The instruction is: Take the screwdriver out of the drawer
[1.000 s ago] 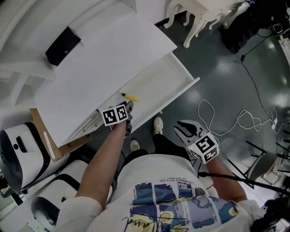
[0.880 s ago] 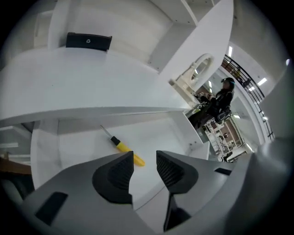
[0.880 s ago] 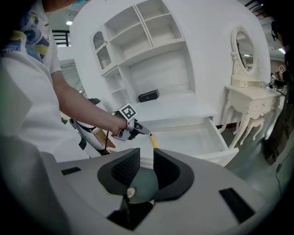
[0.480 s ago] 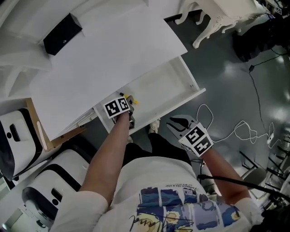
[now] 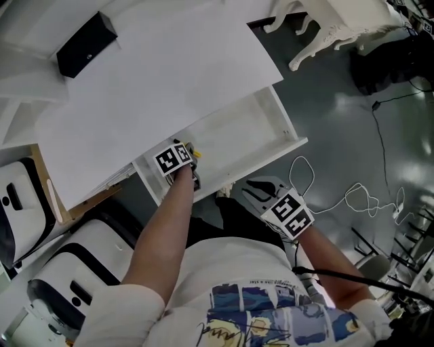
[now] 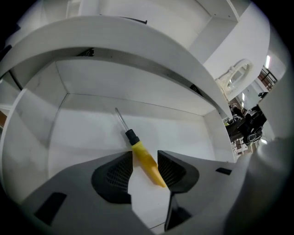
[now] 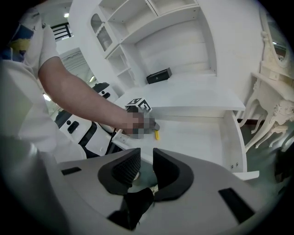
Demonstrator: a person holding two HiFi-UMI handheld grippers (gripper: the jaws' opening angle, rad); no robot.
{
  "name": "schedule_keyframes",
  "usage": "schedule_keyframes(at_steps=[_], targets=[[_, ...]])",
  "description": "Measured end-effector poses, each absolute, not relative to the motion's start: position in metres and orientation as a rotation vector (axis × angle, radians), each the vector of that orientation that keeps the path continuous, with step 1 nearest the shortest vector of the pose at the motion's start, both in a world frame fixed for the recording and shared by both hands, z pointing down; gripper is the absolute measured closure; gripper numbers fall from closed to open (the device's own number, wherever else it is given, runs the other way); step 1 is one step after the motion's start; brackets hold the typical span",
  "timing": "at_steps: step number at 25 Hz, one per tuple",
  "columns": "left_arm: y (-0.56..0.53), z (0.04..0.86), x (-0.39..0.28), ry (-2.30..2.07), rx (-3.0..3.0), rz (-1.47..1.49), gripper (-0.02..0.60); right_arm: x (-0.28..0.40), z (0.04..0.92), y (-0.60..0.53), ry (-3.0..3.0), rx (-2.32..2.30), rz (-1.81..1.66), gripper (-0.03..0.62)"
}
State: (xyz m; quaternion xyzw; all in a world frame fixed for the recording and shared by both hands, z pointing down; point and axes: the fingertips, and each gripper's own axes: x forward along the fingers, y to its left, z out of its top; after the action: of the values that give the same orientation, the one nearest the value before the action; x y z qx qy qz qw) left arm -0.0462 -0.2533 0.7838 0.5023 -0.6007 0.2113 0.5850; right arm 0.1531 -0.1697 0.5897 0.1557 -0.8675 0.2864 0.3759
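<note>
White drawer (image 6: 82,133) holds one yellow-handled screwdriver (image 6: 144,158).

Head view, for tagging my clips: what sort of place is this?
Likely a lab or showroom staged as a home: white desk with open drawer, ornate white table, loose cables on grey floor.

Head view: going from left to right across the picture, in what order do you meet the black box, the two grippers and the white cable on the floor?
black box → left gripper → right gripper → white cable
</note>
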Motion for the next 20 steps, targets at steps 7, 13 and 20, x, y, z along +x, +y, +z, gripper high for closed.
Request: schedule_keyframes(at_steps=[7, 13, 20], targets=[[-0.2469, 0.7894, -0.0512, -1.407, 1.212, 0.633, 0.491, 0.1617, 0.5916, -0.1749, -2.211, 0.423, 0.756, 0.497], [-0.2457, 0.7914, -0.0478, -1.348, 1.301, 0.789, 0.495, 0.1620, 0.5954, -0.1771, -2.213, 0.437, 0.772, 0.500], [-0.2427, 0.7894, -0.0453, -1.310, 1.331, 0.810, 0.497, 0.1588, 0.5957, -0.1784, -2.216, 0.451, 0.772, 0.507]])
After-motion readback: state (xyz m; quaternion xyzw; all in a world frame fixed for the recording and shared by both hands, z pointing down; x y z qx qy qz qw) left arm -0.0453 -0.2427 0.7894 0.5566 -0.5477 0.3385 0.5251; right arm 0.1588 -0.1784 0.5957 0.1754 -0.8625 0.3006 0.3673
